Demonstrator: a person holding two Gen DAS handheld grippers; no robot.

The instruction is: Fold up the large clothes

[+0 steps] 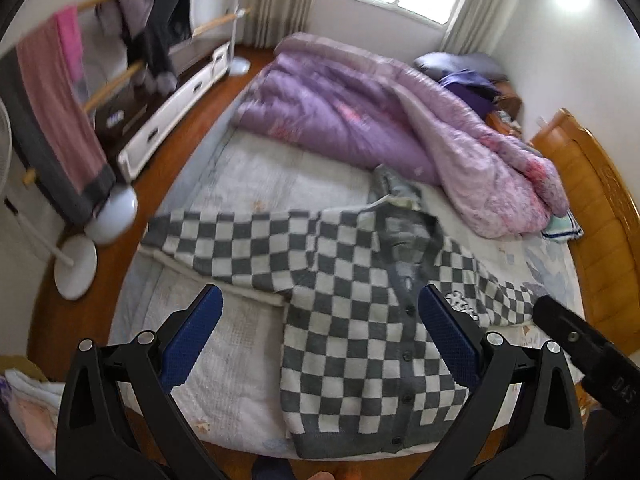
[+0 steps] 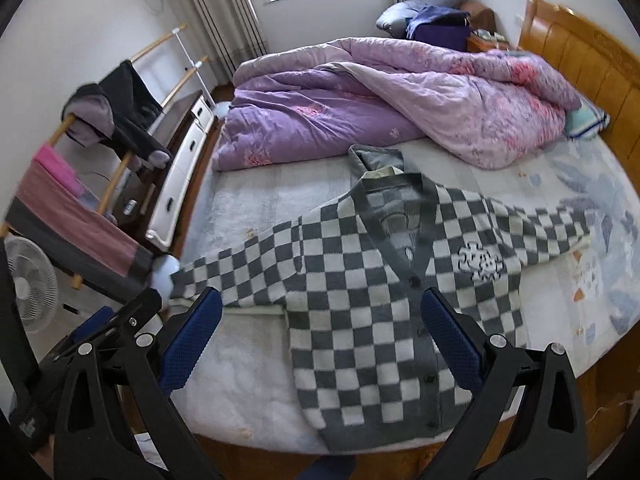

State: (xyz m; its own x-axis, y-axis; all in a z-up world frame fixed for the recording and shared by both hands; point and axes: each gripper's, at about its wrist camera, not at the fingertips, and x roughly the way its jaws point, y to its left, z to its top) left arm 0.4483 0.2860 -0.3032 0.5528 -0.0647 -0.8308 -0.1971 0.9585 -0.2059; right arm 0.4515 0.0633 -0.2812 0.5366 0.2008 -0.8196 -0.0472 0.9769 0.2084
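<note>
A grey and white checkered cardigan (image 1: 352, 304) lies flat on the bed, buttoned, both sleeves spread out to the sides, hem at the near bed edge. It also shows in the right wrist view (image 2: 368, 292). My left gripper (image 1: 320, 300) is open and empty, held above the cardigan's lower body. My right gripper (image 2: 322, 304) is open and empty above the same area. The right gripper's body shows at the right edge of the left wrist view (image 1: 580, 344); the left gripper's body shows at lower left of the right wrist view (image 2: 108, 332).
A crumpled purple quilt (image 1: 380, 120) fills the far half of the bed (image 2: 240, 360). A wooden headboard (image 2: 592, 64) is at the right. A drying rack with hung clothes (image 1: 60, 120), a white drawer unit (image 1: 172, 108) and a fan (image 2: 28, 284) stand at the left.
</note>
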